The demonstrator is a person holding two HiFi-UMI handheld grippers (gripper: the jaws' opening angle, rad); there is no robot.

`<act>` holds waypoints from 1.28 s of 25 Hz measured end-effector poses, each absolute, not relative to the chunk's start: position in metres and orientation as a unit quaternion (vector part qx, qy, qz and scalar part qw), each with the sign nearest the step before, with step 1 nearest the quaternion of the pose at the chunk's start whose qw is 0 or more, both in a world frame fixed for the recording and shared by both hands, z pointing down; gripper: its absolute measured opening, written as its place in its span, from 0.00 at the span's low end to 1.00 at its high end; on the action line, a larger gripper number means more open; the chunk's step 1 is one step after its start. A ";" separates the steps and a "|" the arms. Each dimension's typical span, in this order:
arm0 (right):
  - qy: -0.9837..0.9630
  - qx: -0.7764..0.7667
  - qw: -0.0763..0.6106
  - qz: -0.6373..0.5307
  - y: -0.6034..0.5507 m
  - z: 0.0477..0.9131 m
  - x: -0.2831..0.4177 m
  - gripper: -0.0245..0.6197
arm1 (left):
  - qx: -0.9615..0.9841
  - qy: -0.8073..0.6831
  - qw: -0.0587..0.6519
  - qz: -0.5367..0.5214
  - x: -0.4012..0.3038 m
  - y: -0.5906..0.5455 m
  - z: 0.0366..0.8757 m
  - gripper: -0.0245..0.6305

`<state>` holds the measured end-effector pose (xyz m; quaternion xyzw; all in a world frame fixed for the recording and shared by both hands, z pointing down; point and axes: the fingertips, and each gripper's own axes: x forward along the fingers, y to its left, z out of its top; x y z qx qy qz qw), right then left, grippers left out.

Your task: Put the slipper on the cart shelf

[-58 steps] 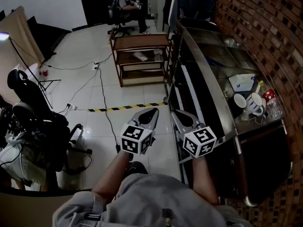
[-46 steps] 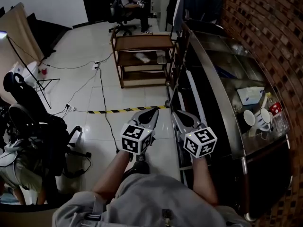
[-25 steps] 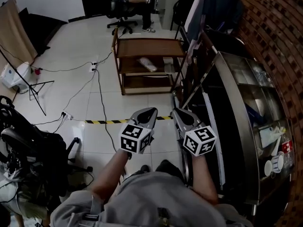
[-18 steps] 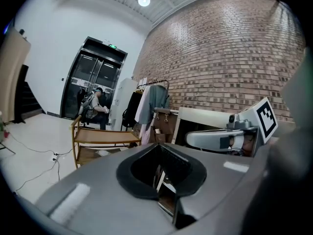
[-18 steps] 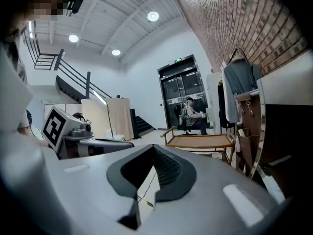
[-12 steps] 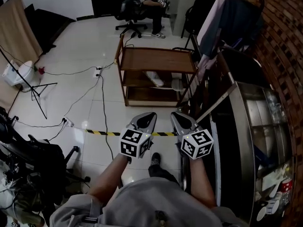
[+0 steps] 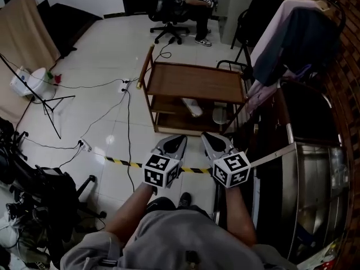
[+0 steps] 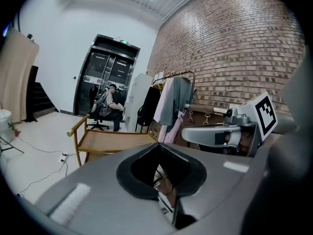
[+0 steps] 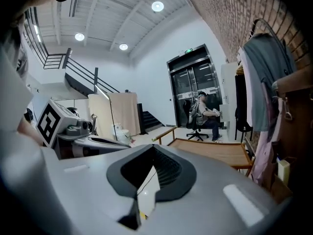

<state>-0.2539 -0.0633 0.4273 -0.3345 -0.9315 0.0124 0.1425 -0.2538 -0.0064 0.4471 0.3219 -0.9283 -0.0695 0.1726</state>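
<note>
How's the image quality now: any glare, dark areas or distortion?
Head view: dim, with a glare spot on the floor tiles; the cart reads clearly. Left gripper view: strong fisheye bending, black corners. Right gripper view: bright ceiling lights, same fisheye curve.

Head view looks steeply down; all 3 views share the cart [image 7: 194,83].

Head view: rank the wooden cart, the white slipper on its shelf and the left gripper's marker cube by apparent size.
wooden cart
marker cube
slipper
The cube is nearer the camera, so its rank is unsure.
</note>
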 end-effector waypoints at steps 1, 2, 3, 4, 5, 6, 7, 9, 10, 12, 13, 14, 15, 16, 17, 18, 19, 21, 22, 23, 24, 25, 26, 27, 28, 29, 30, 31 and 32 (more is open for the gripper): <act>-0.930 -0.338 0.143 0.011 -0.061 0.428 -0.263 0.04 | 0.320 -0.929 0.173 -0.068 -0.264 -0.005 0.447 0.05; -0.929 -0.340 0.144 0.006 -0.058 0.430 -0.272 0.04 | 0.318 -0.930 0.171 -0.064 -0.274 -0.003 0.448 0.05; -0.929 -0.340 0.147 0.000 -0.057 0.433 -0.282 0.04 | 0.318 -0.931 0.168 -0.061 -0.286 -0.001 0.448 0.05; -0.929 -0.337 0.151 -0.006 -0.057 0.436 -0.292 0.04 | 0.319 -0.931 0.166 -0.058 -0.296 0.000 0.449 0.05; -0.929 -0.334 0.155 -0.010 -0.056 0.441 -0.301 0.04 | 0.321 -0.931 0.166 -0.057 -0.306 0.000 0.451 0.05; -0.930 -0.332 0.159 -0.010 -0.055 0.444 -0.311 0.04 | 0.324 -0.929 0.168 -0.057 -0.316 0.001 0.453 0.05; -0.931 -0.329 0.161 -0.009 -0.053 0.447 -0.321 0.04 | 0.326 -0.928 0.170 -0.057 -0.326 0.003 0.456 0.05; -0.934 -0.319 0.162 -0.010 -0.049 0.453 -0.343 0.04 | 0.333 -0.925 0.173 -0.054 -0.348 0.008 0.463 0.05; -0.936 -0.311 0.163 -0.014 -0.049 0.456 -0.354 0.04 | 0.338 -0.924 0.174 -0.050 -0.359 0.010 0.466 0.05; -0.940 -0.295 0.168 -0.023 -0.050 0.462 -0.374 0.04 | 0.349 -0.920 0.174 -0.037 -0.380 0.010 0.473 0.05; -0.942 -0.289 0.171 -0.024 -0.049 0.465 -0.383 0.04 | 0.354 -0.918 0.174 -0.031 -0.389 0.011 0.476 0.05; -0.943 -0.284 0.173 -0.023 -0.047 0.468 -0.392 0.04 | 0.358 -0.917 0.175 -0.029 -0.398 0.013 0.479 0.05; -0.944 -0.280 0.175 -0.020 -0.045 0.470 -0.401 0.04 | 0.362 -0.915 0.177 -0.031 -0.408 0.016 0.482 0.05; -0.944 -0.277 0.178 -0.018 -0.041 0.473 -0.409 0.04 | 0.365 -0.913 0.181 -0.035 -0.417 0.020 0.486 0.05; -0.944 -0.273 0.182 -0.017 -0.038 0.476 -0.417 0.04 | 0.368 -0.910 0.185 -0.039 -0.426 0.023 0.489 0.05; -0.944 -0.269 0.188 -0.018 -0.036 0.480 -0.424 0.04 | 0.371 -0.908 0.190 -0.043 -0.434 0.026 0.494 0.05; -0.944 -0.265 0.194 -0.019 -0.036 0.485 -0.430 0.04 | 0.374 -0.905 0.196 -0.045 -0.442 0.028 0.498 0.05; -0.944 -0.256 0.208 -0.022 -0.038 0.498 -0.443 0.04 | 0.373 -0.903 0.209 -0.052 -0.458 0.030 0.510 0.05; -0.943 -0.253 0.215 -0.025 -0.041 0.506 -0.450 0.04 | 0.371 -0.902 0.214 -0.057 -0.467 0.029 0.517 0.05; -0.942 -0.251 0.222 -0.028 -0.044 0.517 -0.457 0.04 | 0.368 -0.902 0.219 -0.061 -0.475 0.028 0.525 0.05; -0.940 -0.250 0.229 -0.030 -0.047 0.530 -0.463 0.04 | 0.364 -0.902 0.223 -0.062 -0.482 0.027 0.535 0.05; -0.938 -0.250 0.237 -0.029 -0.050 0.546 -0.468 0.04 | 0.361 -0.902 0.227 -0.063 -0.488 0.025 0.547 0.05; -0.935 -0.251 0.247 -0.026 -0.053 0.563 -0.472 0.04 | 0.356 -0.903 0.231 -0.063 -0.492 0.023 0.561 0.05; -0.932 -0.254 0.257 -0.024 -0.057 0.582 -0.477 0.04 | 0.351 -0.905 0.233 -0.065 -0.497 0.020 0.575 0.05; -0.928 -0.258 0.266 -0.024 -0.061 0.603 -0.483 0.04 | 0.344 -0.907 0.235 -0.069 -0.503 0.017 0.590 0.05; -0.925 -0.263 0.274 -0.024 -0.065 0.624 -0.492 0.04 | 0.336 -0.909 0.236 -0.072 -0.509 0.014 0.606 0.05; -0.922 -0.265 0.281 -0.023 -0.069 0.646 -0.503 0.04 | 0.330 -0.910 0.238 -0.075 -0.516 0.011 0.623 0.05; -0.921 -0.266 0.286 -0.019 -0.073 0.668 -0.513 0.06 | 0.326 -0.911 0.242 -0.077 -0.522 0.009 0.641 0.05; -0.920 -0.264 0.291 -0.014 -0.077 0.689 -0.524 0.06 | 0.322 -0.910 0.248 -0.079 -0.527 0.007 0.660 0.05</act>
